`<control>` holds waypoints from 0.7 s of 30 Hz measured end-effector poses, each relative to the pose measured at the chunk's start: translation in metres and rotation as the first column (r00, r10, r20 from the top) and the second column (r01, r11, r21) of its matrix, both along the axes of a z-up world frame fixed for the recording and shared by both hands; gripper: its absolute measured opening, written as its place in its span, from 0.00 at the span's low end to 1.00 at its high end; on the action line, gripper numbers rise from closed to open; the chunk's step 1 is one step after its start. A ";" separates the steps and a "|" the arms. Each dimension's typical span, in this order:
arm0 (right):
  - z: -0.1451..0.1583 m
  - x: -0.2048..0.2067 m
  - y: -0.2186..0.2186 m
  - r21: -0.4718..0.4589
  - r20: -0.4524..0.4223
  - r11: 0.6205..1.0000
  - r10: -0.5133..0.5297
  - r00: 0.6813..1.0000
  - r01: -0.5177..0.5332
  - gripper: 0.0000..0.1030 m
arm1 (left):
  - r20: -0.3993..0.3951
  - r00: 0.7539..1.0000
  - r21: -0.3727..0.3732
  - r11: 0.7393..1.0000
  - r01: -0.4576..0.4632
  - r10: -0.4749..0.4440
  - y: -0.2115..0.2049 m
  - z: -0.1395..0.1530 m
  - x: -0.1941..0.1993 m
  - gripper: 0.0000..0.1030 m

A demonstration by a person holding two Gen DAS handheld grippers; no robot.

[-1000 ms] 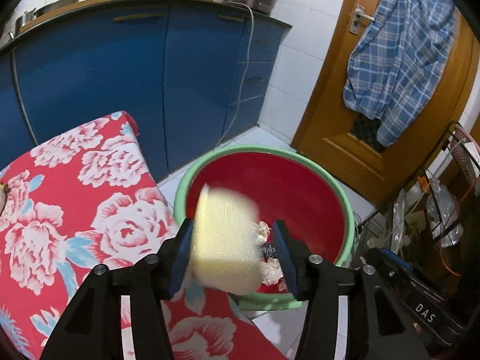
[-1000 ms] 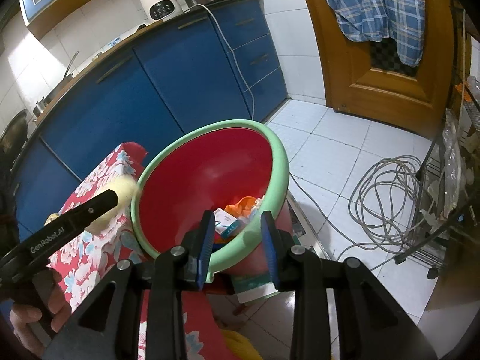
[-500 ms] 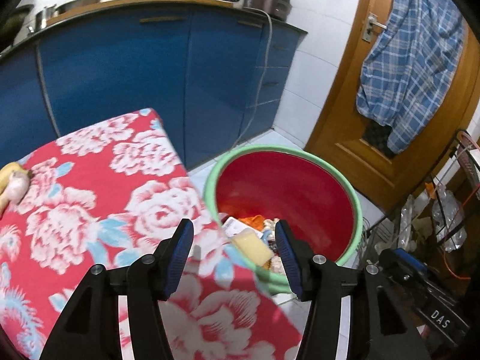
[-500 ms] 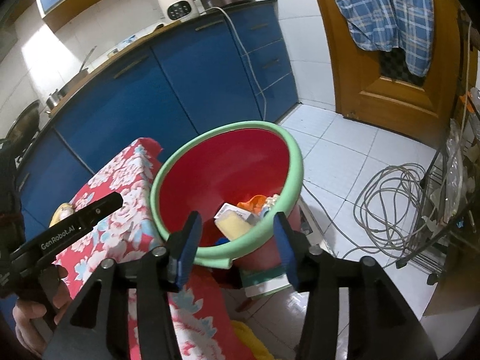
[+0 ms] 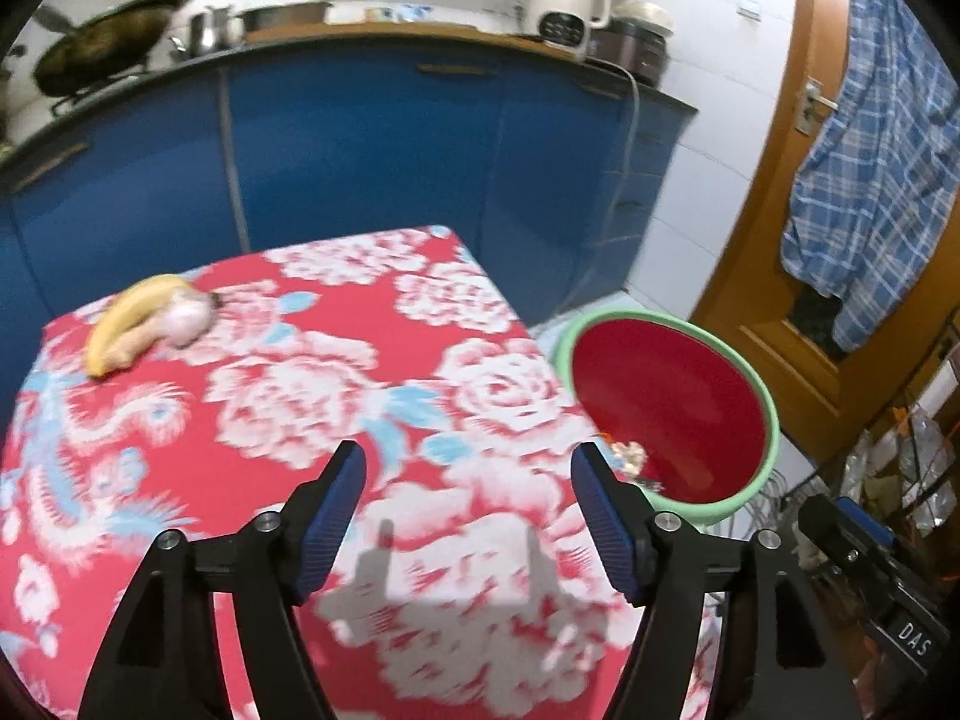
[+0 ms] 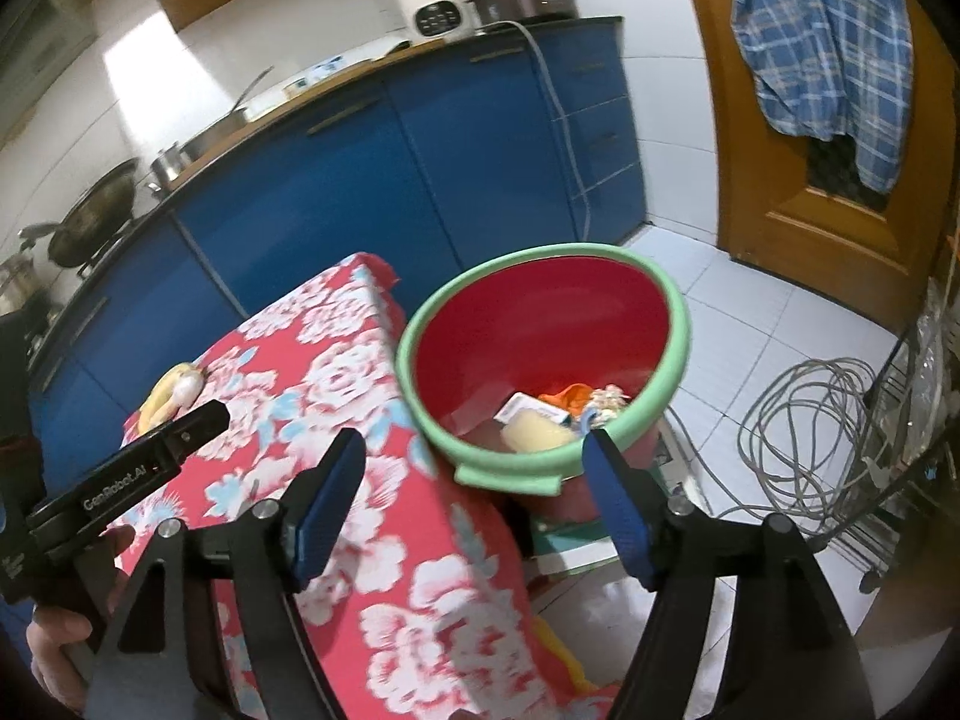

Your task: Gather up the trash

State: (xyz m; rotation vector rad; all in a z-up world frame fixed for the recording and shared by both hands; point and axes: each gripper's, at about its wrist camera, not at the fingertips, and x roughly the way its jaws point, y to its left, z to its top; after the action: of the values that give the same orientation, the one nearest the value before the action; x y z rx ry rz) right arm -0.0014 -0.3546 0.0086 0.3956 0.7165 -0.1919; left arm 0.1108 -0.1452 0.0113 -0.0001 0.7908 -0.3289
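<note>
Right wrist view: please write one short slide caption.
Open right claw over floral tablecloth, facing red bucket holding trash.

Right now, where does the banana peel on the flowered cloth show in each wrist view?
Left wrist: banana peel upper left, on the far part of the cloth.
Right wrist: banana peel left of centre, just above the left gripper.
Shared landmark: the red bucket with green rim, right of the cloth in both.

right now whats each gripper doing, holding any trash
left gripper: jaws opening, nothing between them
right gripper: jaws opening, nothing between them
</note>
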 end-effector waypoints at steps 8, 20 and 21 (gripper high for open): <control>0.013 -0.005 0.042 -0.011 0.034 0.997 0.078 0.996 -0.078 0.83 | 0.045 0.991 0.032 0.992 -0.126 0.124 0.050 0.013 -0.026 0.72; 0.024 -0.019 0.080 -0.044 0.056 0.989 0.147 0.988 -0.144 0.89 | 0.070 0.972 0.044 0.973 -0.226 0.222 0.091 0.021 -0.057 0.72; 0.025 -0.020 0.083 -0.047 0.057 0.988 0.151 0.987 -0.149 0.89 | 0.071 0.972 0.042 0.973 -0.228 0.225 0.092 0.021 -0.059 0.72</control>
State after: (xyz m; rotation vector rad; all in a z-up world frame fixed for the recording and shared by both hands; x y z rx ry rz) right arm -0.0214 -0.2720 0.0335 0.3044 0.6786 -0.0525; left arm 0.0521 -0.0533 0.0323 -0.0326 0.7258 -0.0916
